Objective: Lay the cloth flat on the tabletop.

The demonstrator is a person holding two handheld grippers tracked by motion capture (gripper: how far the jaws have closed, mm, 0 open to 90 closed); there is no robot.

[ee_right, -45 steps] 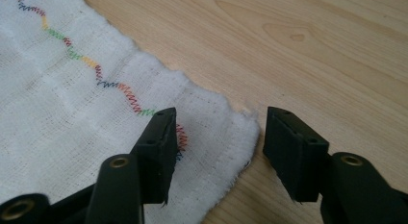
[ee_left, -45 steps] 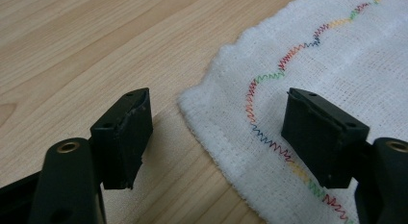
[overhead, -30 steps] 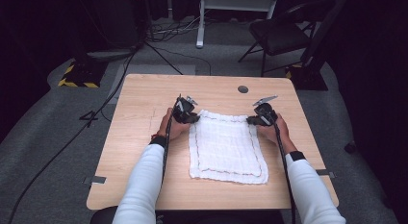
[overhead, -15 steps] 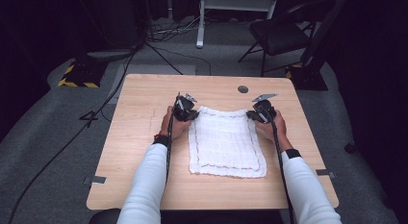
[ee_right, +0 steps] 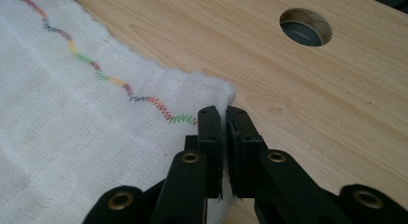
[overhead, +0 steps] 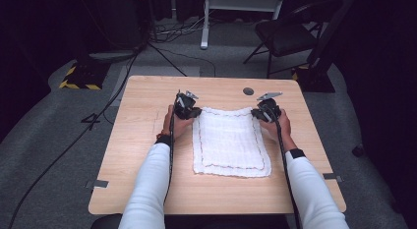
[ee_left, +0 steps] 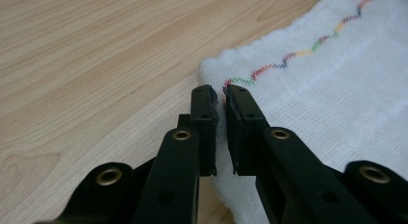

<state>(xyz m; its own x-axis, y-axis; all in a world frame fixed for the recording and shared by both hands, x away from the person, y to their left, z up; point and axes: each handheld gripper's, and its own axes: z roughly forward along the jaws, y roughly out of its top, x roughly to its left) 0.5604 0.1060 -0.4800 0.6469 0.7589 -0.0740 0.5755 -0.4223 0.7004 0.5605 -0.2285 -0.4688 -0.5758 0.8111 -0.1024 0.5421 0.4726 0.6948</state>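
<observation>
The white woven cloth with a coloured zigzag stitch (overhead: 230,143) lies flat on the light wooden table (overhead: 137,140), long axis toward the person, its far corners pinched by the left gripper (ee_left: 219,96) and the right gripper (ee_right: 222,116), whose jaws have just been opening slightly.

The left gripper (ee_left: 220,96) has two black jaws that come up from the bottom and sit very close together. The corner of a white cloth (ee_left: 337,89) is pinched between the tips, and the cloth spreads out to the right with a wavy line of rainbow stitching (ee_left: 298,53) near its edge. The cloth lies on a light wooden table (ee_left: 96,65), which is bare on the left side.
</observation>
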